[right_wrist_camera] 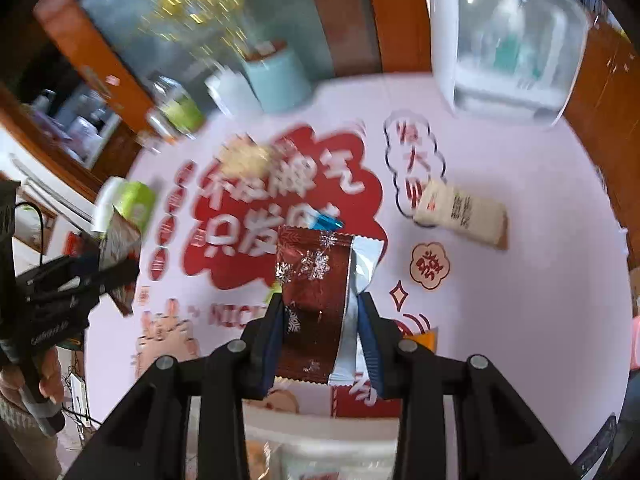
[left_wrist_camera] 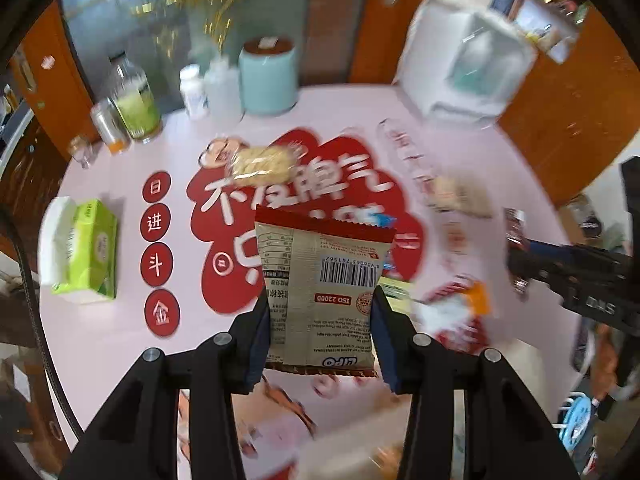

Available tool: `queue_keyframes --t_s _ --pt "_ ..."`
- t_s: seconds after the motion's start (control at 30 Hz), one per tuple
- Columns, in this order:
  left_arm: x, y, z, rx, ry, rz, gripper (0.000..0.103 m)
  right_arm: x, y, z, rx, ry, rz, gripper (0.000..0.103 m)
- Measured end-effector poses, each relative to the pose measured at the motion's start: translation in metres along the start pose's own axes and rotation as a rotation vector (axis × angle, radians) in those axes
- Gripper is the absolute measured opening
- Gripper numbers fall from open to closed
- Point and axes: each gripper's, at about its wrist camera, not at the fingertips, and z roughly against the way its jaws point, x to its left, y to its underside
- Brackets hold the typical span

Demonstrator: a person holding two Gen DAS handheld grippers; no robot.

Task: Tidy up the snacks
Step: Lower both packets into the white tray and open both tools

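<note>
From the left wrist, the left gripper point(left_wrist_camera: 322, 320) is clamped on a beige LIPO snack packet point(left_wrist_camera: 320, 280), barcode side showing, held upright above the pink table point(left_wrist_camera: 100, 328). A pale cracker pack point(left_wrist_camera: 262, 164) lies farther off on the red print, a green tissue box point(left_wrist_camera: 86, 248) at the left edge.

From the right wrist, the right gripper point(right_wrist_camera: 320, 320) pinches a dark red snowflake-printed wrapper point(right_wrist_camera: 314, 300) with a silver seam, raised over the table. A beige bar packet point(right_wrist_camera: 460, 216) lies to the right, apart, near a white plastic container point(right_wrist_camera: 508, 40)
</note>
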Motion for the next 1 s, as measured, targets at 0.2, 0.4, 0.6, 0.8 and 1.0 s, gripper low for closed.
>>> queue_keyframes --t_s 0.2,0.4,0.6,0.8,1.0 --pt "-0.041 0.045 0.099 -0.134 0.089 0.011 0.044 0.009 0.04 0.079 -0.155 -0.045 0.035 0.036" --pt "-0.086 0.095 0.143 -0.237 0.067 -0.016 0.044 0.008 0.092 0.108 -0.179 -0.088 0.048 0.036" --pt "-0.126 0.139 0.136 -0.218 0.033 -0.063 0.044 0.014 0.136 0.115 -0.155 -0.062 0.114 0.036" --pt "-0.141 0.176 0.099 -0.114 -0.011 -0.061 0.044 0.017 0.165 0.103 -0.107 -0.027 0.153 0.036" --pt "-0.144 0.2 0.076 -0.035 -0.041 -0.053 0.045 0.024 0.184 0.09 -0.053 -0.004 0.194 0.038"
